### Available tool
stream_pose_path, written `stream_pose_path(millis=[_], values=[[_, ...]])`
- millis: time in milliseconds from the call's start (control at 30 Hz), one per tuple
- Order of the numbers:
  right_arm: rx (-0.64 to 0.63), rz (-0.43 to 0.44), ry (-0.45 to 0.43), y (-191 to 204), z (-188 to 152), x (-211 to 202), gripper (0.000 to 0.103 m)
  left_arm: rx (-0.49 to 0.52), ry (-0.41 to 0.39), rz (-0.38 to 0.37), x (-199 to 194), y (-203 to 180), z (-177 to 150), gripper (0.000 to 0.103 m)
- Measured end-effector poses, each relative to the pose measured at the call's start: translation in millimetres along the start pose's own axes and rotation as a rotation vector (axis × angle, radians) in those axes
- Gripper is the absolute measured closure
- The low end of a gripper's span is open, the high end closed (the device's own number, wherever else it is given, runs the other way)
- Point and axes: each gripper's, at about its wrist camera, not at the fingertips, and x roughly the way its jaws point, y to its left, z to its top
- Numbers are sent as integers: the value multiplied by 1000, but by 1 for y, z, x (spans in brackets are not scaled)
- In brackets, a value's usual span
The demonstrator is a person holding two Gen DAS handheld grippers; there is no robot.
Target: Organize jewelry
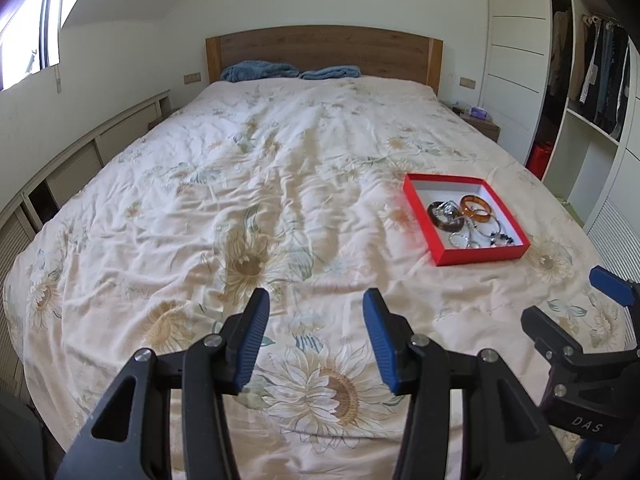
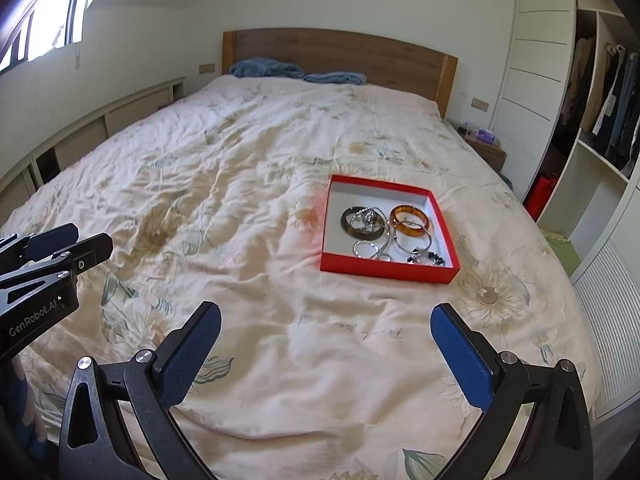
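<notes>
A red shallow box (image 1: 478,257) (image 2: 386,271) lies on the floral bed cover, right of centre. Inside it lie a dark brown bangle (image 2: 362,231) (image 1: 444,220), an amber bangle (image 2: 412,222) (image 1: 476,208), silver bracelets and chains (image 2: 372,250) and a dark beaded piece (image 2: 430,258). My left gripper (image 1: 316,340) is open and empty above the near part of the bed, left of the box. My right gripper (image 2: 326,354) is open wide and empty, in front of the box and short of it.
The bed cover (image 1: 240,184) is wrinkled. Blue blankets (image 1: 260,71) lie at the wooden headboard (image 1: 324,50). A bedside table (image 2: 484,148) and an open wardrobe with hanging clothes (image 2: 600,96) stand to the right. Low cabinets (image 1: 80,160) run along the left wall.
</notes>
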Motion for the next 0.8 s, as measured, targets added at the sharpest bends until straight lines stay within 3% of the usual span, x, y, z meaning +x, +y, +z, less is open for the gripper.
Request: stream_pose_path(millis=[267,800], values=[[3,-16,26,-9,-4,12,0,-2,47,16,22,0,-7,57],[-11,-27,-11,-25,-2,9,0,8,74,0,25,-12,-12,56]])
